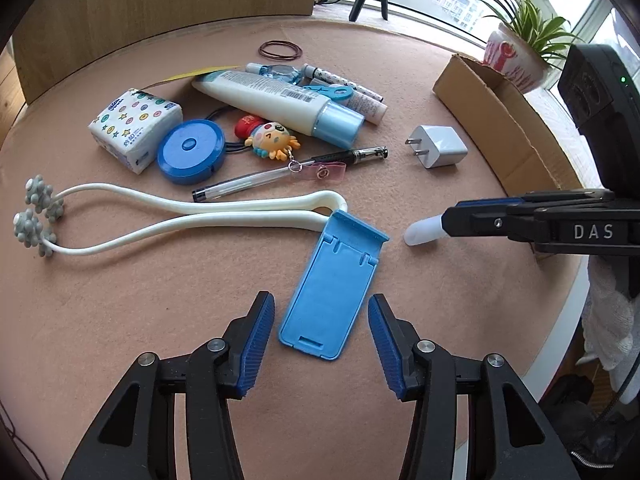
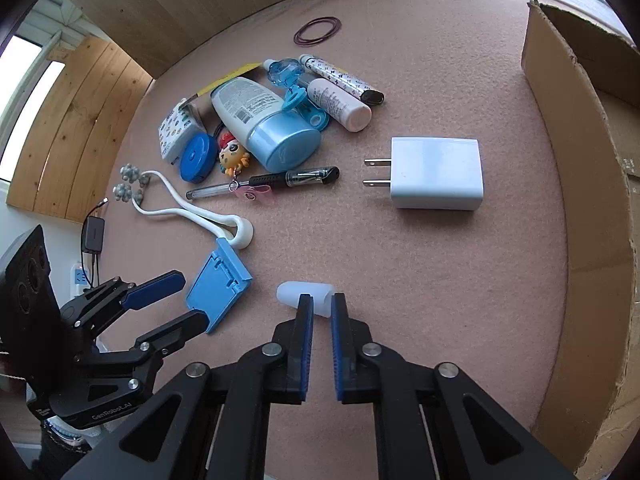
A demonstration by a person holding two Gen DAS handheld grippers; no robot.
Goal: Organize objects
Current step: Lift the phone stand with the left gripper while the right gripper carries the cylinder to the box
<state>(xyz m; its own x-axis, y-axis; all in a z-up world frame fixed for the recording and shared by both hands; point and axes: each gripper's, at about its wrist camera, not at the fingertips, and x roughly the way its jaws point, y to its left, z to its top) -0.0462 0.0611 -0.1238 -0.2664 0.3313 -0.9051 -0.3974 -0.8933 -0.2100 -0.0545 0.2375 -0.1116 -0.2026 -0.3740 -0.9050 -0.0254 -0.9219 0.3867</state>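
Observation:
A blue phone stand (image 1: 332,288) lies flat on the pink felt table (image 1: 120,320), its near end between the fingers of my open left gripper (image 1: 321,304). It also shows in the right wrist view (image 2: 218,286), with the left gripper (image 2: 184,300) around its lower end. My right gripper (image 2: 321,304) is shut on a small white capsule-shaped tube (image 2: 306,296), which also shows in the left wrist view (image 1: 422,232) at the tips of the right gripper (image 1: 448,222). A cardboard box (image 2: 580,200) stands open at the right.
A white charger plug (image 2: 436,174) lies by the box. Further back lie a white massager (image 1: 180,216), pens (image 1: 288,172), a blue round tape case (image 1: 190,150), a tissue pack (image 1: 134,128), a lotion tube (image 1: 280,102), a keychain toy (image 1: 272,138) and rubber bands (image 1: 280,50). A potted plant (image 1: 516,52) stands behind the box.

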